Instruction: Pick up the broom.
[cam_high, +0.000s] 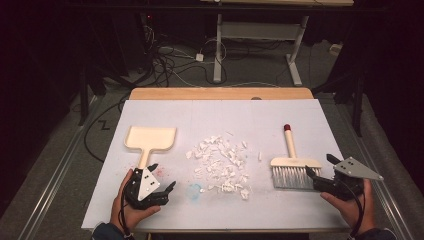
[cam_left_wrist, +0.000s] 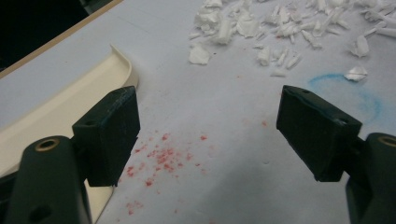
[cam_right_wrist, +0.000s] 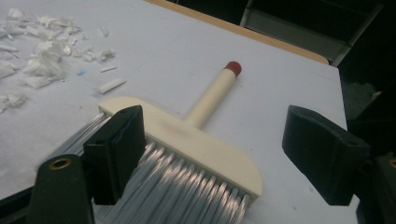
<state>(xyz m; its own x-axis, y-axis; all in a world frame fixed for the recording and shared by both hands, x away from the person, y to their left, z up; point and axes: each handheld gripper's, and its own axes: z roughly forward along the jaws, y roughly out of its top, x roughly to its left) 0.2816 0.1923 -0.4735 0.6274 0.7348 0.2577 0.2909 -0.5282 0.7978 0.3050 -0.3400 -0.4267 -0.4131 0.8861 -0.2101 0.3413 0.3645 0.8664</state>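
A cream dustpan (cam_high: 150, 138) lies at the table's left, its handle toward me. My left gripper (cam_high: 161, 178) is open just below and right of that handle; the left gripper view has the dustpan (cam_left_wrist: 60, 105) beside its left jaw and nothing between the jaws. A pile of white paper scraps (cam_high: 220, 162) sits mid-table, and scraps (cam_left_wrist: 280, 28) lie ahead of the left gripper. A cream brush (cam_high: 295, 167) with grey bristles and a red-tipped handle lies at the right. My right gripper (cam_high: 320, 167) is open at its right end, and the brush (cam_right_wrist: 187, 144) lies between the jaws, untouched.
The work surface is a white sheet (cam_high: 260, 120) over a wooden table (cam_high: 220, 93). Red specks (cam_left_wrist: 159, 158) and a faint blue ring (cam_left_wrist: 345, 91) mark the sheet. Cables and desk legs (cam_high: 217, 50) stand on the floor beyond the far edge.
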